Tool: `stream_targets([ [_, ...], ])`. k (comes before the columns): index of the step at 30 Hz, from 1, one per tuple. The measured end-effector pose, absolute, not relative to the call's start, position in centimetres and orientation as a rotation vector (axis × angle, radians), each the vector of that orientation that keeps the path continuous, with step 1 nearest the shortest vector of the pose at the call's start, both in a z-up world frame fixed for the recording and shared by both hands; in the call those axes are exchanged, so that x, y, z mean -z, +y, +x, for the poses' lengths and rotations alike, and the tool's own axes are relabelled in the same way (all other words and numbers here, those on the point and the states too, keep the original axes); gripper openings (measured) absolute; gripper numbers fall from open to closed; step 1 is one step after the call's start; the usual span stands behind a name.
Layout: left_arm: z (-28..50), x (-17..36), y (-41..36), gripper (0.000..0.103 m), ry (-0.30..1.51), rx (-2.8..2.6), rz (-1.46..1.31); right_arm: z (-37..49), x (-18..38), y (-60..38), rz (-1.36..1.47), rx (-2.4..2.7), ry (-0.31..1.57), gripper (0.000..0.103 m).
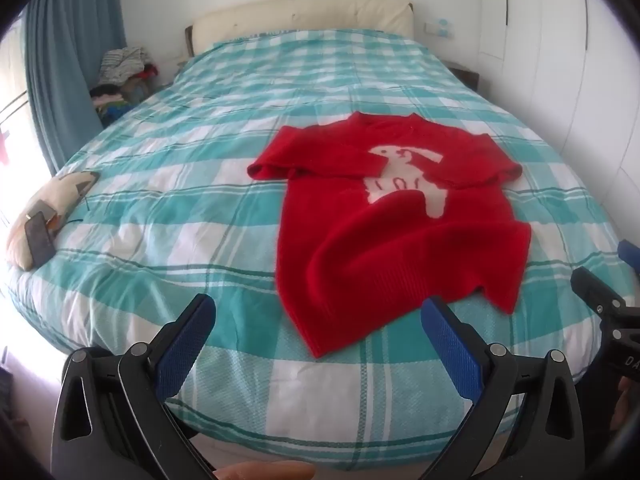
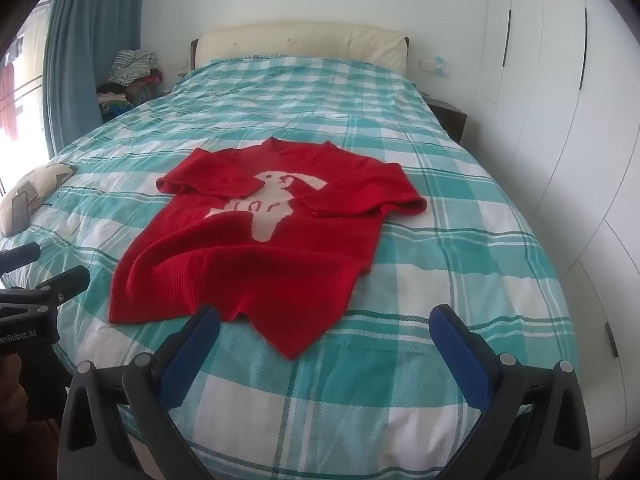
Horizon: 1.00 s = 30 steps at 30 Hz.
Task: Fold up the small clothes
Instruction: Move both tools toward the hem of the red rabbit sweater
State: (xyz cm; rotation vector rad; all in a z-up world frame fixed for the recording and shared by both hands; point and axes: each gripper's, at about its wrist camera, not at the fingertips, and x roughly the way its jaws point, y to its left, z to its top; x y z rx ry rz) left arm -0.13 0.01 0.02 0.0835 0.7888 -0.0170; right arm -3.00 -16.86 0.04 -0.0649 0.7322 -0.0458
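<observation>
On bed (image 1: 200,184) with teal-white check cover, white wardrobe (image 2: 560,120) right, blue curtain (image 1: 60,60) left. Clothes pile (image 1: 120,76) by headboard too blurry to sort. Red sweater (image 1: 392,232), white animal motif, sleeves folded in, lies flat near foot edge. Left gripper (image 1: 318,320) and right gripper (image 2: 326,332) both spread wide, empty.

Checked teal bed (image 1: 224,128), cream headboard (image 1: 304,20), blue curtain (image 1: 60,60), white wardrobe (image 2: 560,120).
</observation>
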Motion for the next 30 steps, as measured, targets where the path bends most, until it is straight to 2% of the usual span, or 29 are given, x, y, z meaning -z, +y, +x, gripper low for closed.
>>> stream_targets([
  [30, -0.2, 1.1, 0.1, 0.103, 0.828, -0.011, 0.115, -3.3, 0.7, -16.7, -0.032, 0.045, 0.767, 0.103],
])
